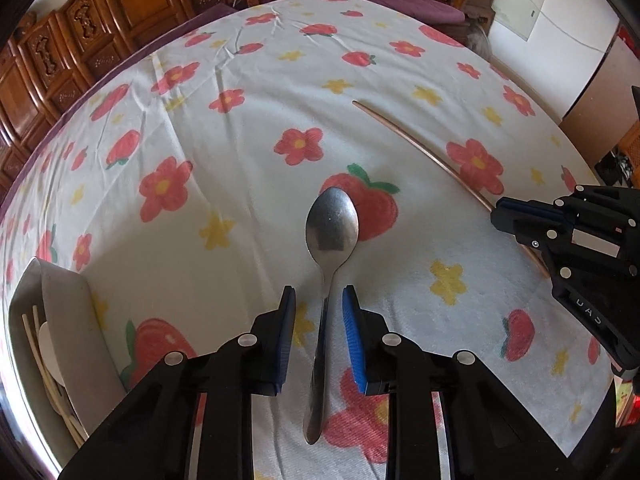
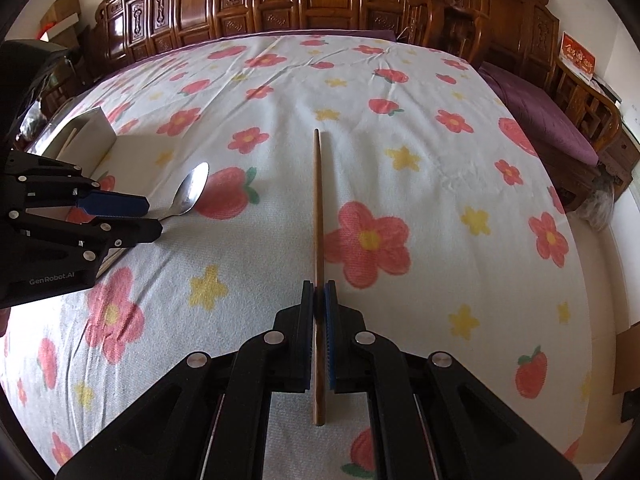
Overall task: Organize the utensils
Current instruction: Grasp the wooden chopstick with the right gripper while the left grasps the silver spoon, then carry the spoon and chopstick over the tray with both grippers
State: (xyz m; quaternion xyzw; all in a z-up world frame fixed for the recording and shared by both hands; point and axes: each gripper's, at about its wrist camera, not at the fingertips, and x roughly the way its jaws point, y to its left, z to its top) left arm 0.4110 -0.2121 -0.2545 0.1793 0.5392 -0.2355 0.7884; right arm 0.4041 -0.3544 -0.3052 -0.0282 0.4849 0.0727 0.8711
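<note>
At about 8 o'clock in the left wrist view stands a white holder (image 1: 64, 300) that already carries pale utensils. The metal spoon (image 1: 331, 224) lies on the flowered cloth of the table (image 1: 240, 120), its bowl toward 12 o'clock. The left tool (image 1: 319, 312) straddles the handle; its pads stand a little apart, and a gap shows on each side, so the spoon is not yet gripped. To the right, the right tool (image 2: 319, 300) is together and clamped on the brown chopstick (image 2: 317, 200), whose tip points to 12 o'clock. I judge that the step in hand is picking up. Next, the left tool should finish its pinch, and then both utensils should be lifted toward the holder.
</note>
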